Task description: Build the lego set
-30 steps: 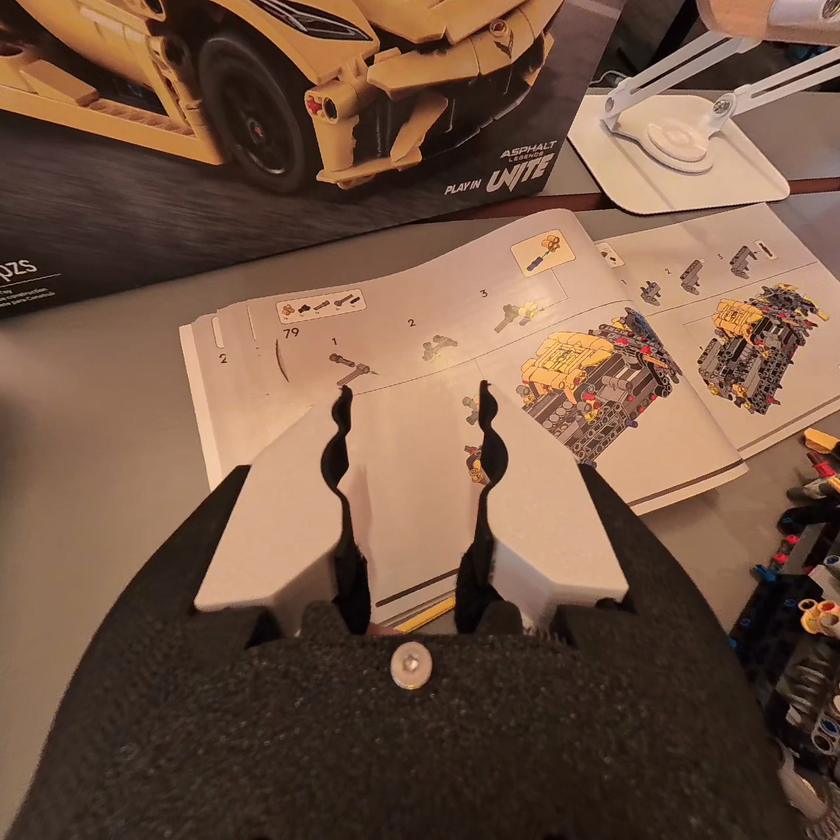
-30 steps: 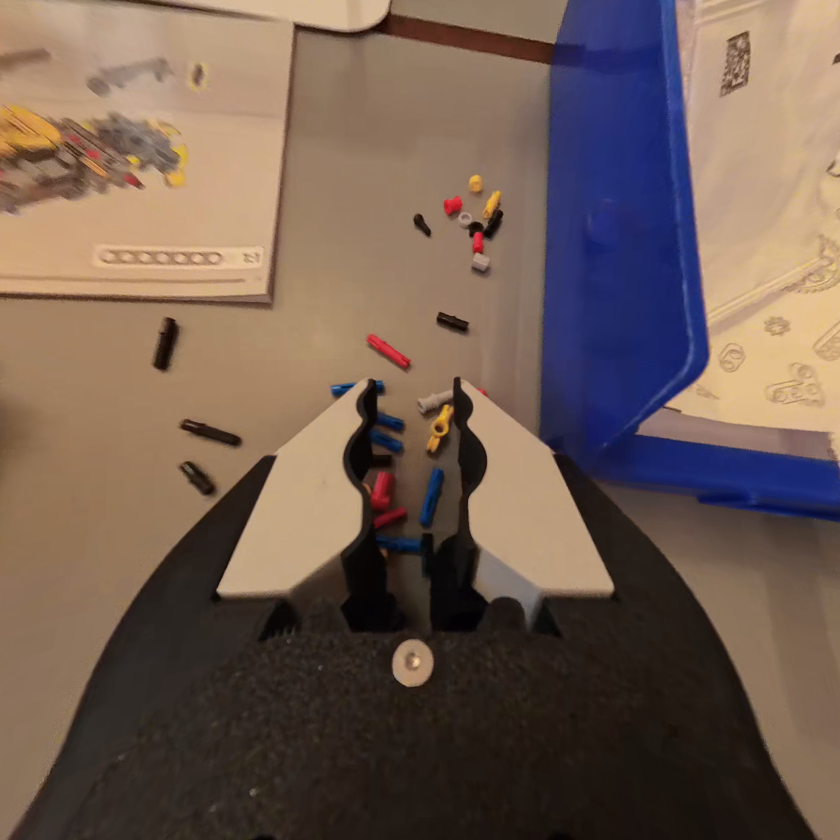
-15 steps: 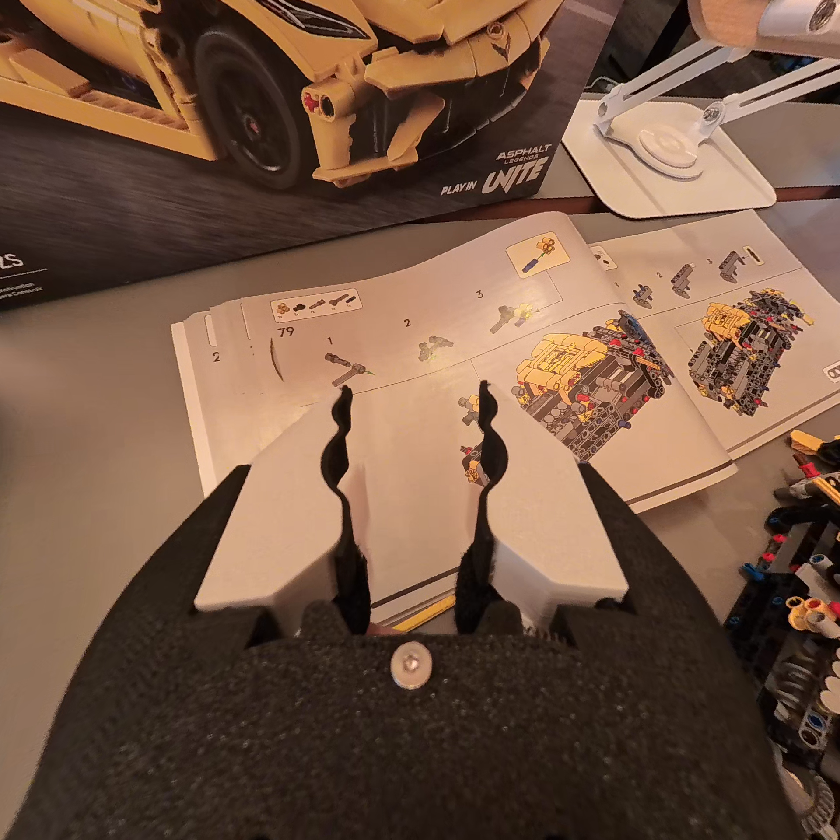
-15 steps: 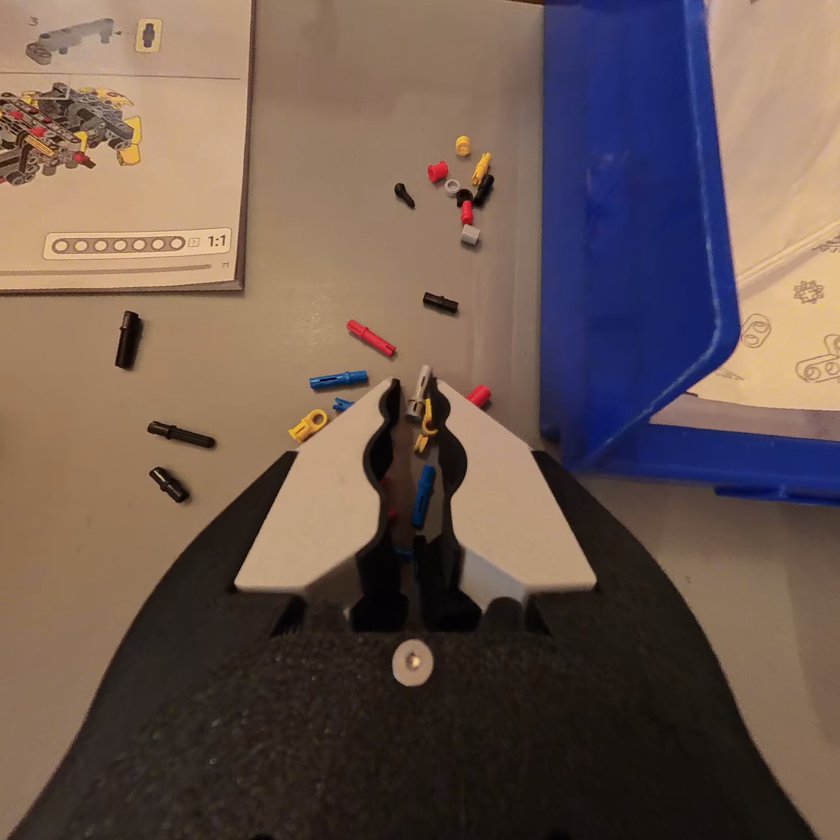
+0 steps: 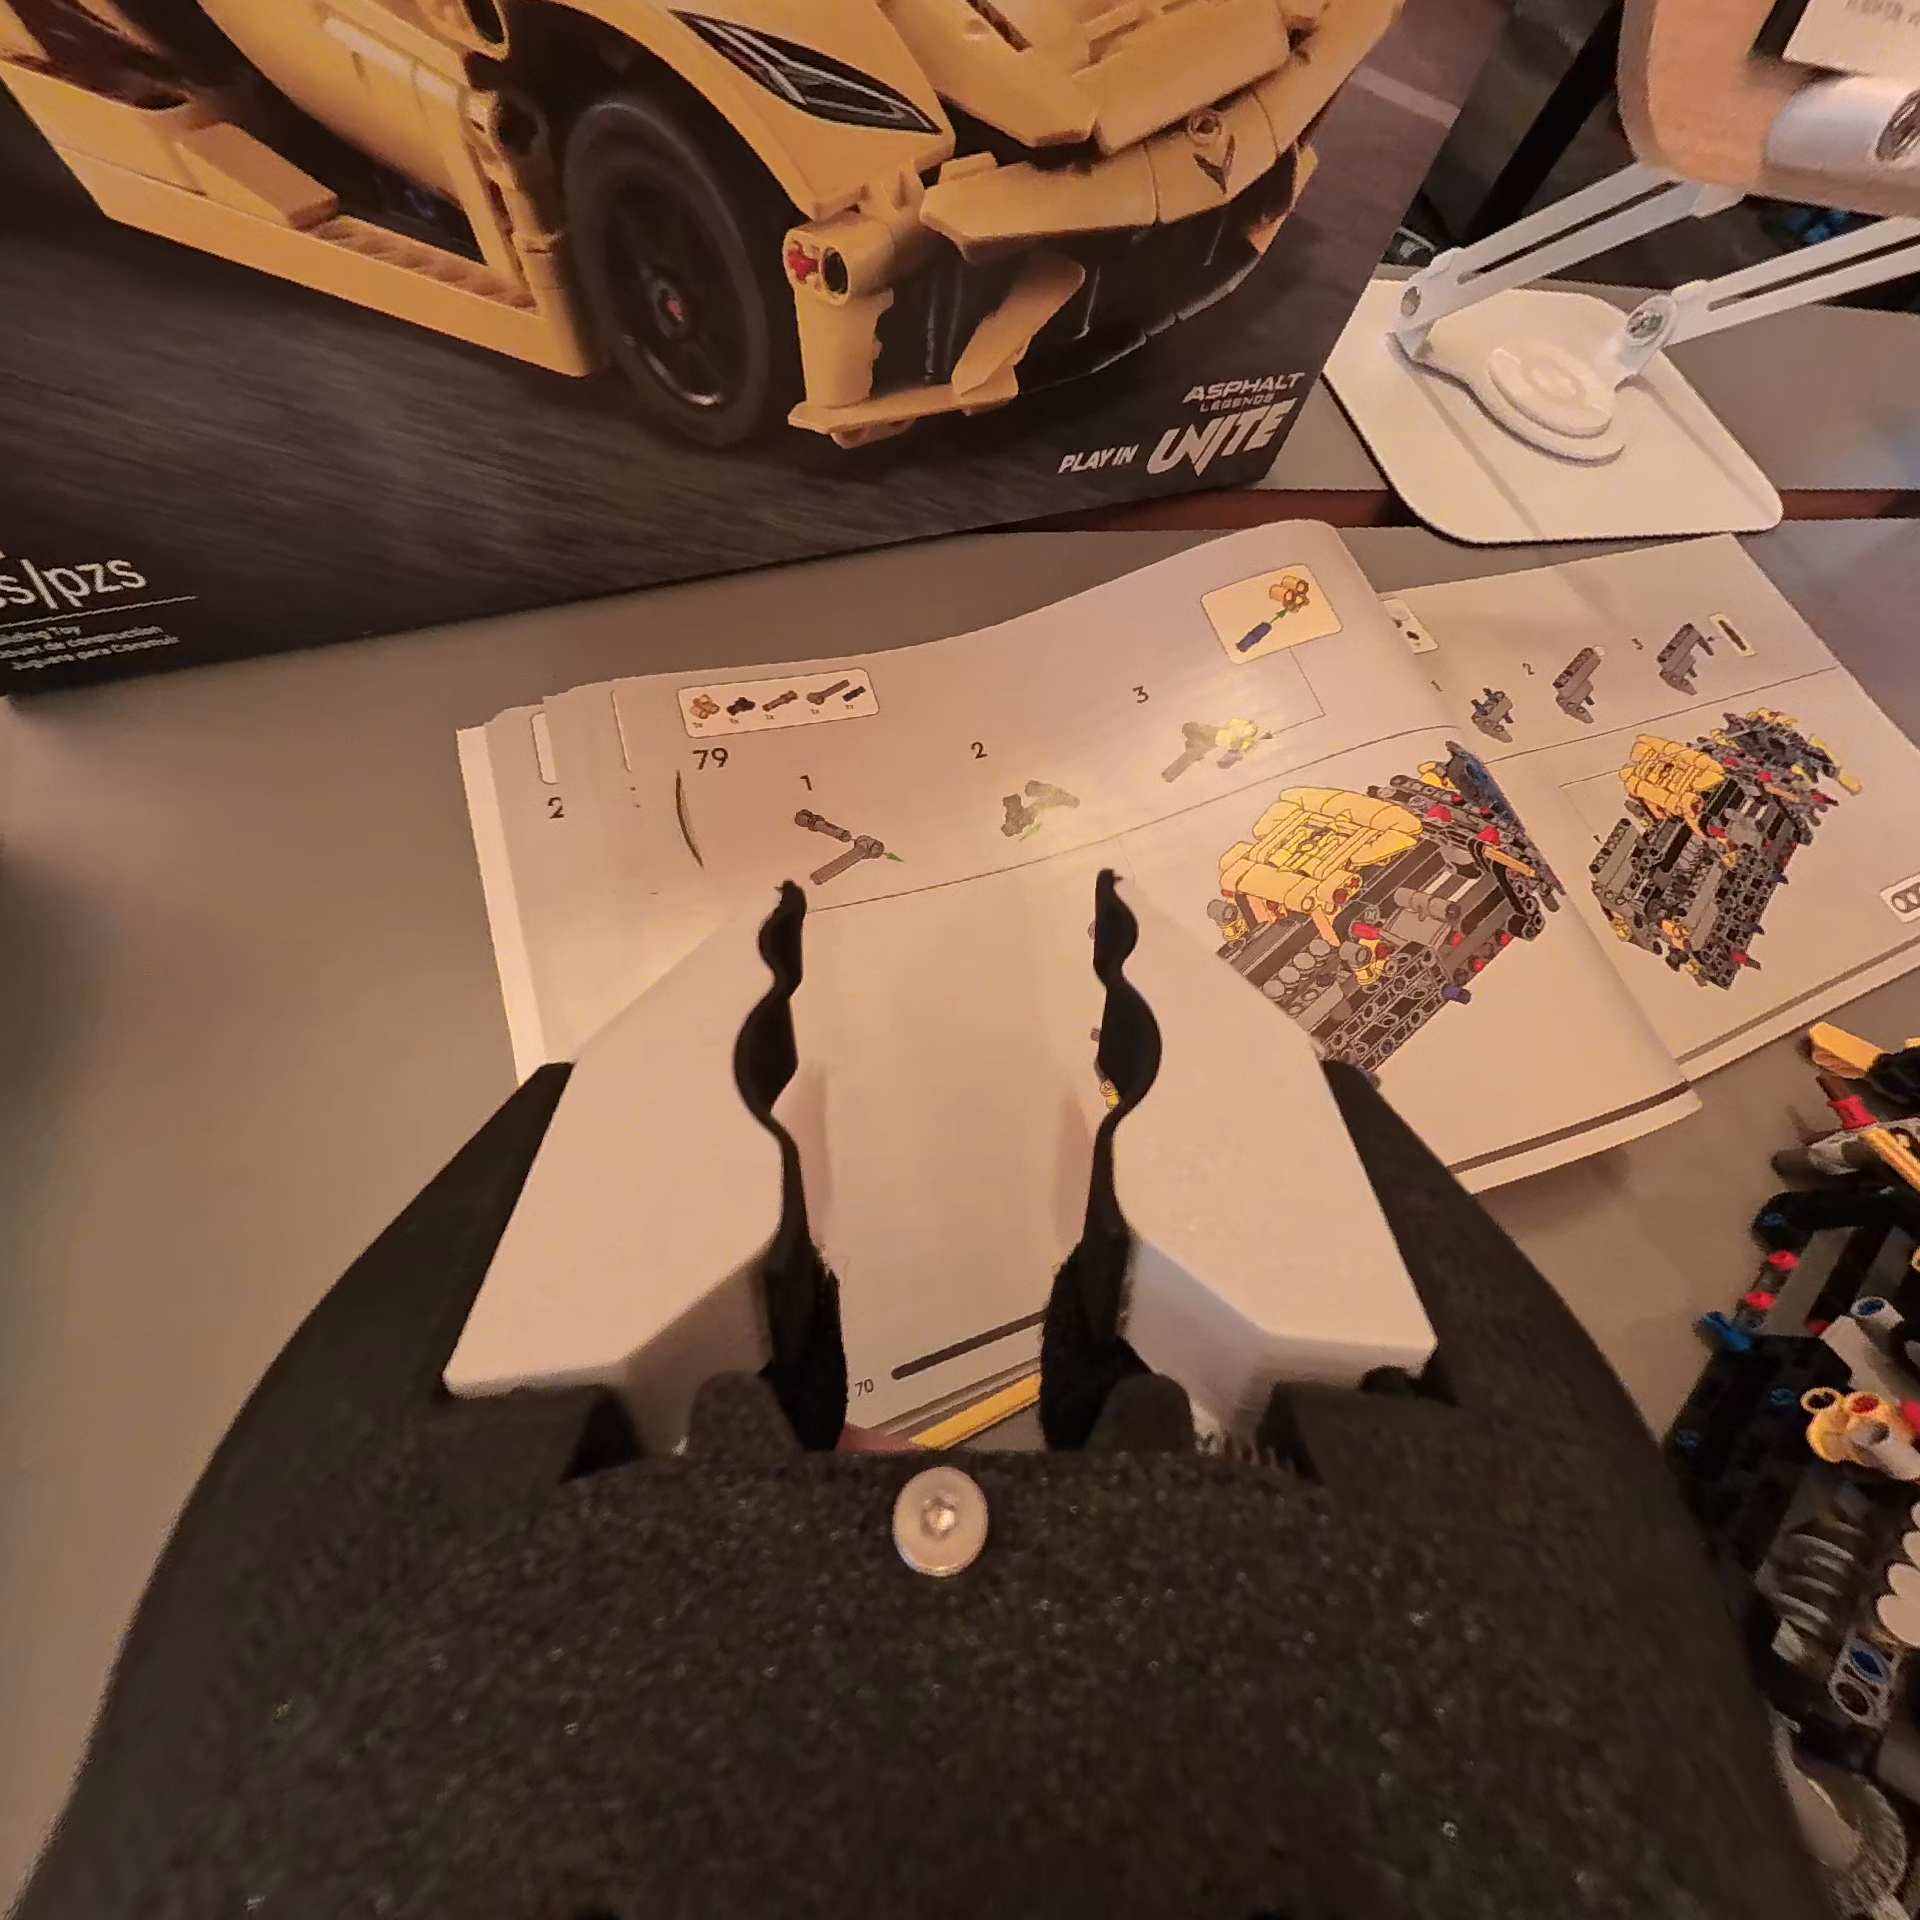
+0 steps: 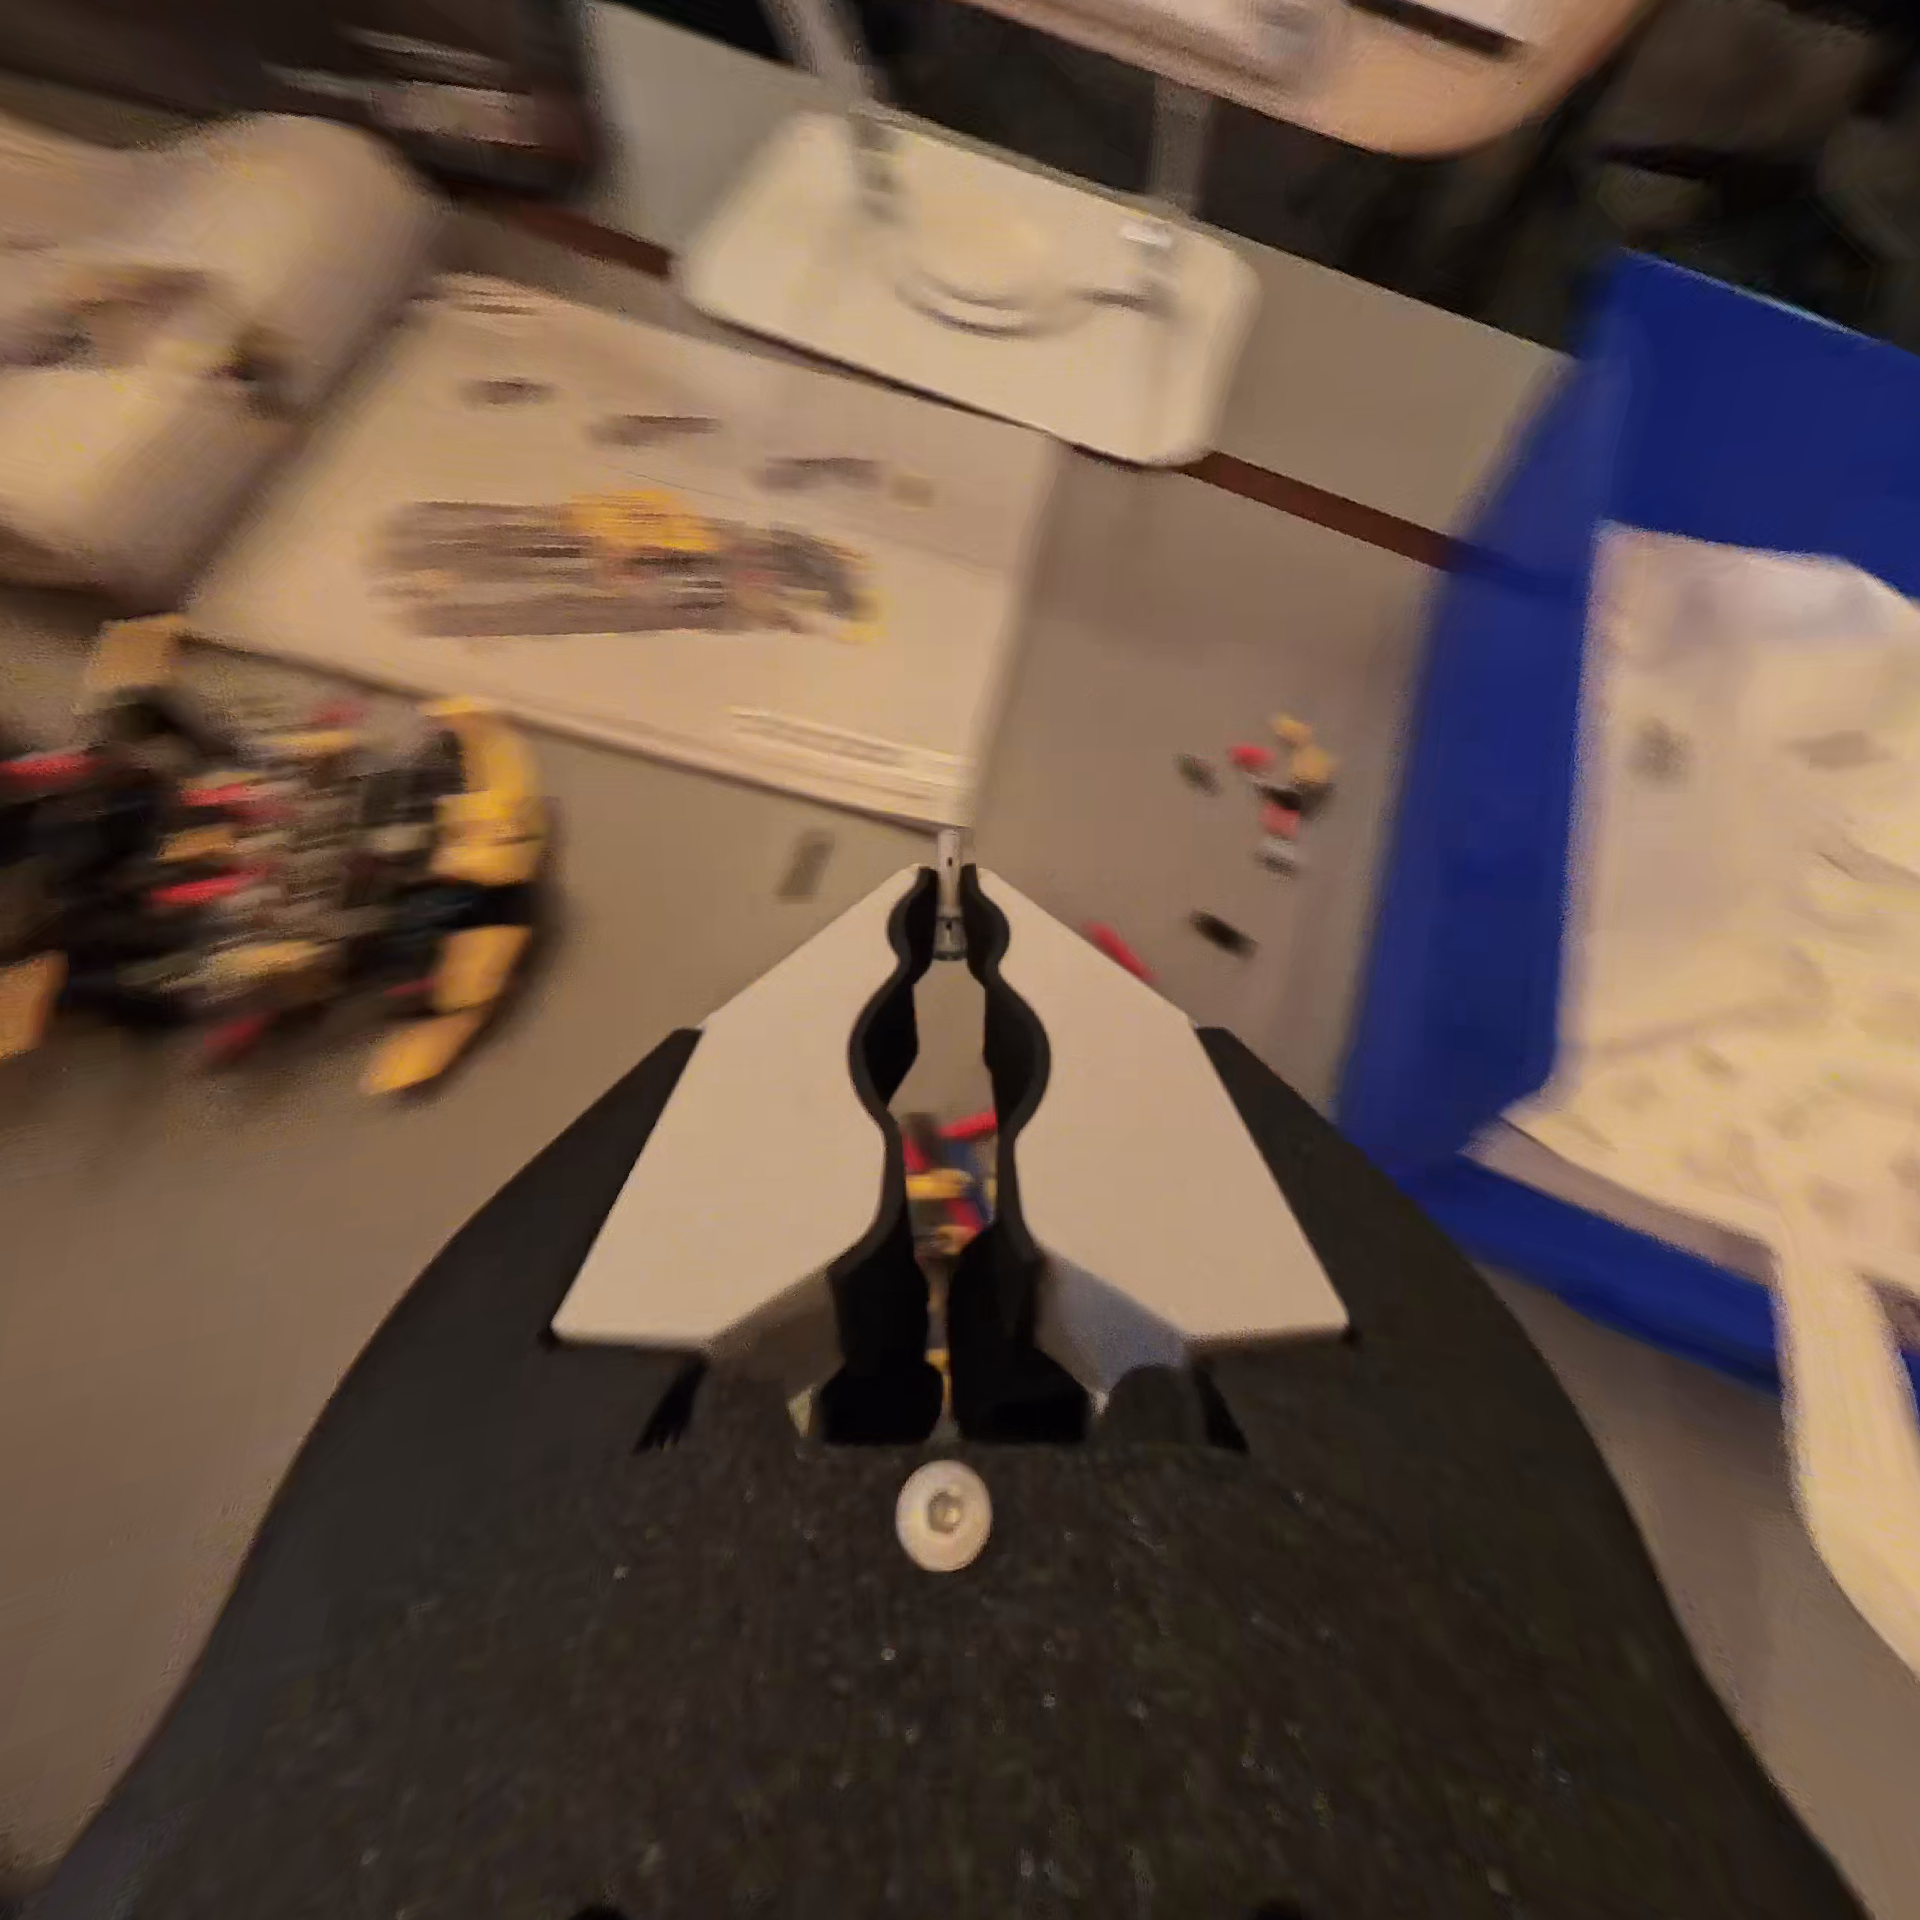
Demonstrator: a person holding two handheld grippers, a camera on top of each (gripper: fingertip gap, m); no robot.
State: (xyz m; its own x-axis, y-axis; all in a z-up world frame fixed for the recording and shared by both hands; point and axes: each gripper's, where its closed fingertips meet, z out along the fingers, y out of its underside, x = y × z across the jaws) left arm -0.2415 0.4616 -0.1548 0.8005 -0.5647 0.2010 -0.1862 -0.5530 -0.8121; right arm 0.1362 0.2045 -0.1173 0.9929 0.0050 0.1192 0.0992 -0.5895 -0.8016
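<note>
Right gripper [image 6: 948, 883] pinches grey pin [image 6: 950, 868] above open table [image 6: 1164, 623].

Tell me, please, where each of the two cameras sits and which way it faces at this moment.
Left wrist view: on the left gripper, looking along its open fingers down at the instruction booklet and set box.
Right wrist view: on the right gripper, fingers shut on a small grey pin, facing the blue bin; heavily blurred.
Shared: booklet, white lamp base, partly built model.

Glossy paper booklet [image 5: 1039, 727], matt grey tabletop [image 5: 260, 987], blue plastic bin [image 6: 1507, 831]
</note>
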